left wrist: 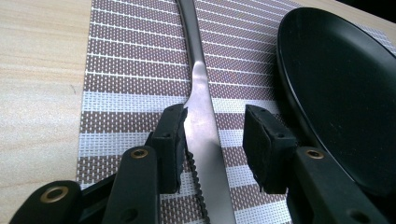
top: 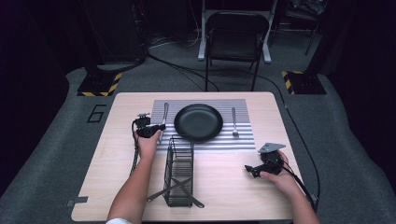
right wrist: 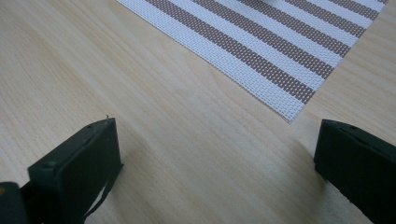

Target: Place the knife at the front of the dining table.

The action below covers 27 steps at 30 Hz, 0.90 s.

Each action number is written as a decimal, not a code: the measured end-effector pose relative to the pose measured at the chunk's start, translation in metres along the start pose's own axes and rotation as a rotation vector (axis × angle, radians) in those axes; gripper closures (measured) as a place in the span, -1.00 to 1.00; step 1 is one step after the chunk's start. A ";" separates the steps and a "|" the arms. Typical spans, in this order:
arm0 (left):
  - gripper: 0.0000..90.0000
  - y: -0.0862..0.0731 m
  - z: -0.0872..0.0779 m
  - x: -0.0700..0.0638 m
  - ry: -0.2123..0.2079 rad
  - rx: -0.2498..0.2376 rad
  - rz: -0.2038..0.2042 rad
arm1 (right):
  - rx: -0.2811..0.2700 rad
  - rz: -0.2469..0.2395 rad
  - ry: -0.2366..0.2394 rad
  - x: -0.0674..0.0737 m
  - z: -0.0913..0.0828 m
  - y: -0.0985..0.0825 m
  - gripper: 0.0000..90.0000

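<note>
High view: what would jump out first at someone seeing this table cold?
The black plate sits mid-placemat, a fork on its right and a knife on its left. The left hand-held gripper straddles the serrated knife blade, jaws open. Nearer the person stands a black wire basket holding utensils, while the right hand-held gripper rests open on bare wood.

High view: fixed above the near edge of the bench point(top: 116, 186), facing forward and down, far enough to take in the whole top, the floor and a chair point(top: 233, 42) beyond. Left gripper view: set low behind its jaws, very close to the striped placemat point(left wrist: 130, 88), looking along a knife point(left wrist: 203, 121) beside the black plate point(left wrist: 341, 93). Right gripper view: close over bare wood, facing a placemat corner. Shared by all three: the placemat.
</note>
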<state>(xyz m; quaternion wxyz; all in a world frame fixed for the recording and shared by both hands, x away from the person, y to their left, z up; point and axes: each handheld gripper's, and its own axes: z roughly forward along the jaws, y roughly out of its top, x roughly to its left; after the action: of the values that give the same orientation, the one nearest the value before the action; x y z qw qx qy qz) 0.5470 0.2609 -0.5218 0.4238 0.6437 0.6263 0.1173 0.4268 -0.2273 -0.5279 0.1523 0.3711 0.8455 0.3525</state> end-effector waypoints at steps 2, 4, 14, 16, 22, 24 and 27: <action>0.31 0.000 0.000 0.000 0.001 0.003 -0.001 | 0.000 0.000 0.000 0.000 0.000 0.000 -1.00; 0.30 -0.001 0.000 -0.001 -0.004 -0.001 -0.001 | 0.000 0.000 0.000 0.000 0.000 0.000 -1.00; 0.23 -0.001 -0.016 -0.003 -0.023 -0.024 -0.010 | 0.000 0.000 0.000 0.000 0.000 0.000 -1.00; 0.22 0.000 -0.024 -0.007 -0.026 -0.026 0.018 | 0.000 0.000 0.000 0.000 0.000 0.000 -1.00; 0.14 0.004 -0.051 -0.014 -0.050 -0.049 0.070 | 0.000 0.000 0.000 0.000 0.000 0.000 -1.00; 0.12 0.004 -0.059 -0.016 -0.057 -0.054 0.084 | 0.000 0.000 0.000 0.000 0.000 0.000 -1.00; 0.11 0.003 -0.068 -0.018 -0.068 -0.067 0.095 | 0.000 0.001 0.000 0.000 0.000 0.000 -1.00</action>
<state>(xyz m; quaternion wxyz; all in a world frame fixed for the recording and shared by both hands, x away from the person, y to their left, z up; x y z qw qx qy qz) 0.4990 0.2725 -0.4714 0.4600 0.6618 0.5761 0.1361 0.4268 -0.2272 -0.5279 0.1523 0.3713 0.8453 0.3525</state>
